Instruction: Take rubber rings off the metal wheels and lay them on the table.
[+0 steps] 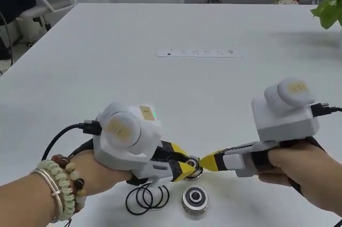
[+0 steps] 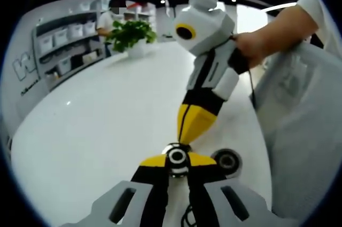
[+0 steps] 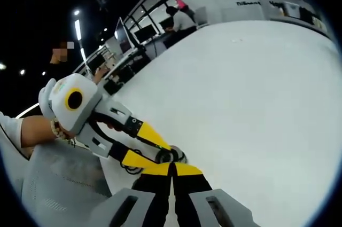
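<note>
**Wheel clamped, ring to be pulled**

The left gripper (image 1: 184,169) is clenched on a wheel (image 2: 177,157), which is held near the front edge of the table (image 1: 214,88). The right gripper (image 3: 172,166) is set tip-to-tip against that wheel from the opposite side, with its jaws pressed together. Whether a ring is nipped between them cannot be told. Both grippers lie on one line, so the pull is judged to run straight back along the right gripper. Loose rings (image 1: 147,197) and a second wheel (image 1: 194,199) lie just below, and open table is seen beyond.
</note>
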`<state>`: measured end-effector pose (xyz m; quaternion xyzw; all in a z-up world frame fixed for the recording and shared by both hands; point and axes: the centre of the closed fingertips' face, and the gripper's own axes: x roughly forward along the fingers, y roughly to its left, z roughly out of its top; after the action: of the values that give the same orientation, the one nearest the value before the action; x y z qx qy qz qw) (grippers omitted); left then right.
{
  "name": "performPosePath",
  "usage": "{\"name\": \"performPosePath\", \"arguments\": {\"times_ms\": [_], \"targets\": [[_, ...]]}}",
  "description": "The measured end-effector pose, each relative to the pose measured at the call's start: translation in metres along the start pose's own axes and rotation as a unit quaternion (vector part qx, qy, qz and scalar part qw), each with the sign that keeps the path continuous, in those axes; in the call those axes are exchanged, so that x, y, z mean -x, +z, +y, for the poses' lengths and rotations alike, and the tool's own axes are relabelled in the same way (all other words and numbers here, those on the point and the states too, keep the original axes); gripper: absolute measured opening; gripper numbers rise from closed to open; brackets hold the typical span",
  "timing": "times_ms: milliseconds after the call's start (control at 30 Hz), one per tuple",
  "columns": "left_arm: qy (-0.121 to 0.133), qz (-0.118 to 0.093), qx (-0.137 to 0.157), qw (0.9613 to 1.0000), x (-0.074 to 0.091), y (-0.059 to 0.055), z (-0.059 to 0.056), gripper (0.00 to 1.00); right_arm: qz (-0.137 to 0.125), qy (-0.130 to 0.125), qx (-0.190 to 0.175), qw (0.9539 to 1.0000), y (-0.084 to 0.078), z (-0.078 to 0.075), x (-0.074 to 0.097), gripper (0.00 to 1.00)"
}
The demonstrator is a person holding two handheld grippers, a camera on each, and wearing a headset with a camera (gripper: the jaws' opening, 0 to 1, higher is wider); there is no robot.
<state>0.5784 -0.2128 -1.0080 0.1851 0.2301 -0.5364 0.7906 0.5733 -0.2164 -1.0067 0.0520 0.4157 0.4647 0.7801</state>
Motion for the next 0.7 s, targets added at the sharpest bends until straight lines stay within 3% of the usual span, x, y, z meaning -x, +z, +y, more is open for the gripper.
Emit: {"name": "performPosePath", "arguments": {"times_ms": [700], "targets": [[0.000,-0.001,-0.001,1.0000,-0.0001,-0.0001,0.0001,0.13,-0.004,0.007,0.011,0.9999,0.0050,0.0030,-0.0021,0.00]]}}
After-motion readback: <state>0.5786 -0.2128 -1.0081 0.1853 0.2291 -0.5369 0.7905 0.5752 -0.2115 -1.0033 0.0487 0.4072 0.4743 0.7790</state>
